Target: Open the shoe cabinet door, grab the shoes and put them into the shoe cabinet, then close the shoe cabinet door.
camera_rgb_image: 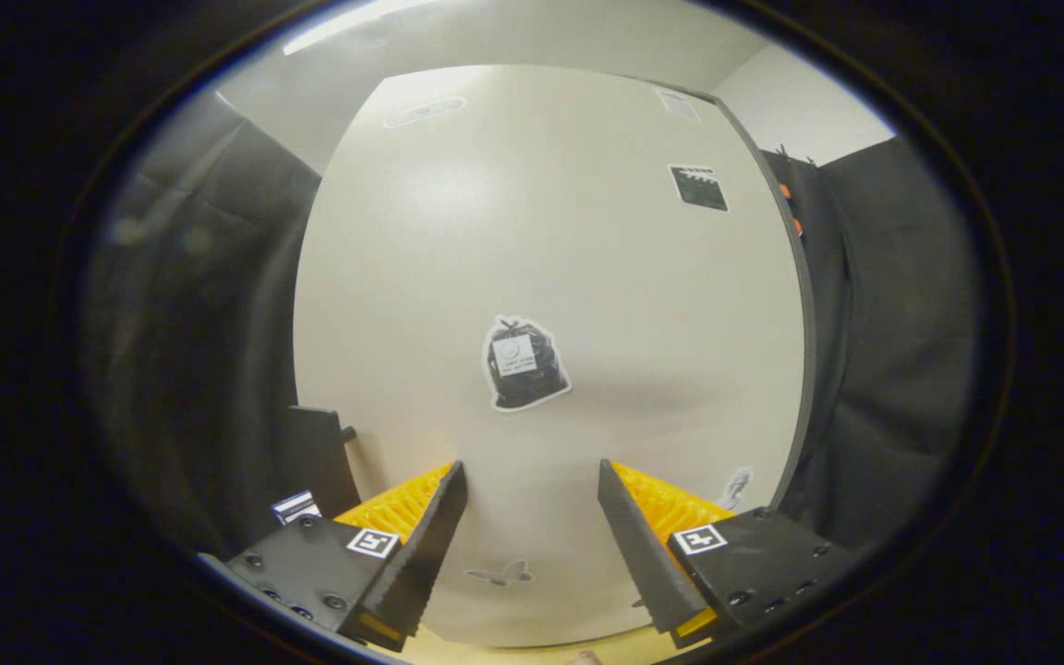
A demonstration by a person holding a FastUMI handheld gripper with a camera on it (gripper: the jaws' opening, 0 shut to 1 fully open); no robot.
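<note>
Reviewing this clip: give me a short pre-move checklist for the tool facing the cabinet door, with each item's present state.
1. Tool open and empty: ok.
2. Cabinet door ahead of the fingers, beyond them: ok.
3. Door open: not ok, its pale face looks shut.
4. Handle or edge to pull located: cannot tell; the dark right edge seems the likeliest.
5. Shoes in sight: cannot tell.

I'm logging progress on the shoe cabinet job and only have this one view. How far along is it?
Either the very start or the very end; one view cannot settle which. The pale cabinet door faces the gripper and looks closed, its dark edge running down beside the black cloth. In hand: nothing, the fingers are apart with only the door's sticker beyond them. If starting, opening, loading and closing remain.
</note>
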